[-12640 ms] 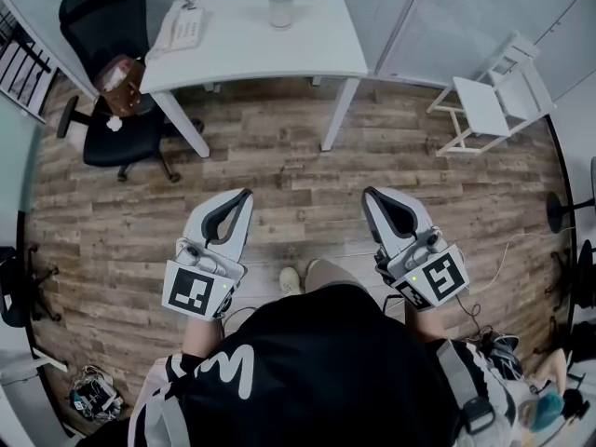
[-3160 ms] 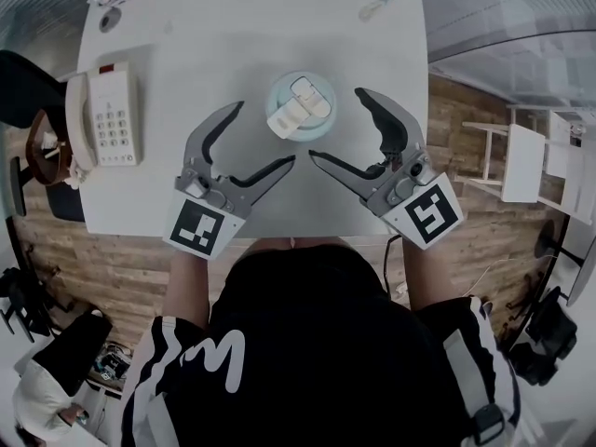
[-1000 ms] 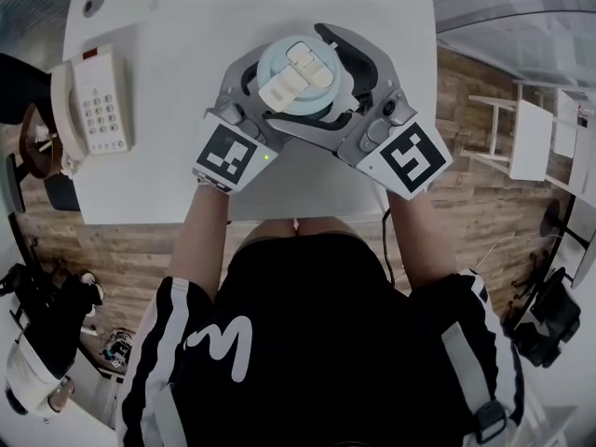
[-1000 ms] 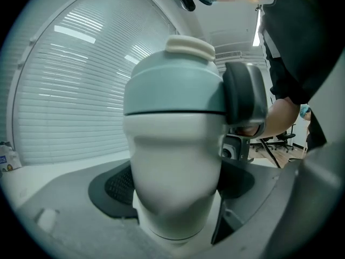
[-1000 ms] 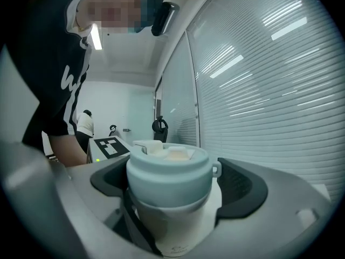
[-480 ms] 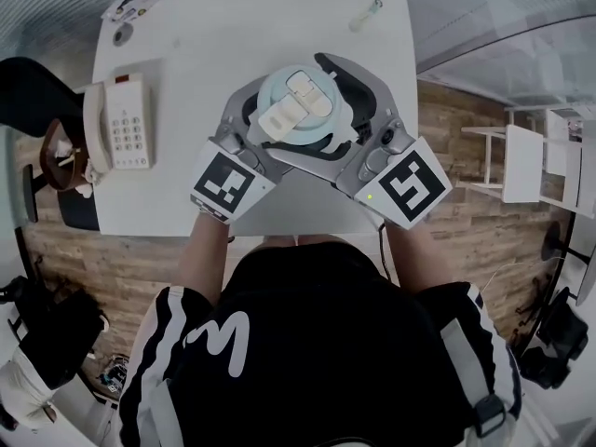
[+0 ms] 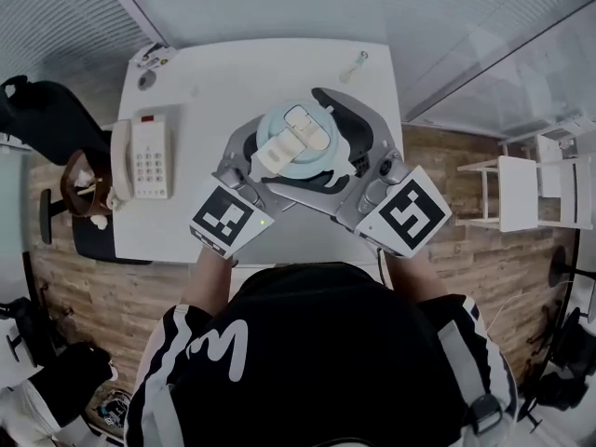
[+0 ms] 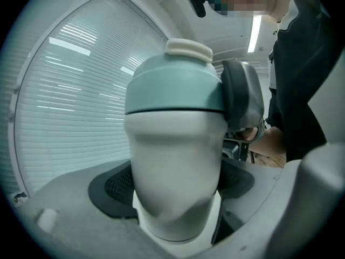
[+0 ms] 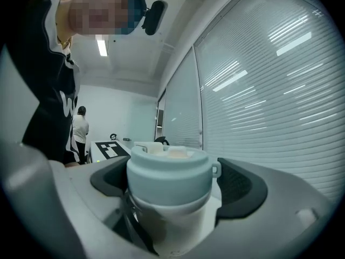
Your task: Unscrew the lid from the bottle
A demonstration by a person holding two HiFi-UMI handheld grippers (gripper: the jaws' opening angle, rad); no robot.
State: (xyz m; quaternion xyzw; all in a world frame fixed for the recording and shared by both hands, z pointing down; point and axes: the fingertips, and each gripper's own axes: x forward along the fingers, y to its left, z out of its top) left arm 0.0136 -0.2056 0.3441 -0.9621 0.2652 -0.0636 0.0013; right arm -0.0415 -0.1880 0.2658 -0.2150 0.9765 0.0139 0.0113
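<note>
White bottle (image 8: 175,144), pale teal lid (image 7: 296,147), cream flap. Grey left gripper (image 8: 175,186) and right gripper (image 9: 172,183), black pads, black-white marker cubes. White table (image 7: 214,73).

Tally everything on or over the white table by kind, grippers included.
bottle with lid: 1
telephone: 1
grippers: 2 (left gripper, right gripper)
small items, too small to identify: 3
Total: 7
</note>
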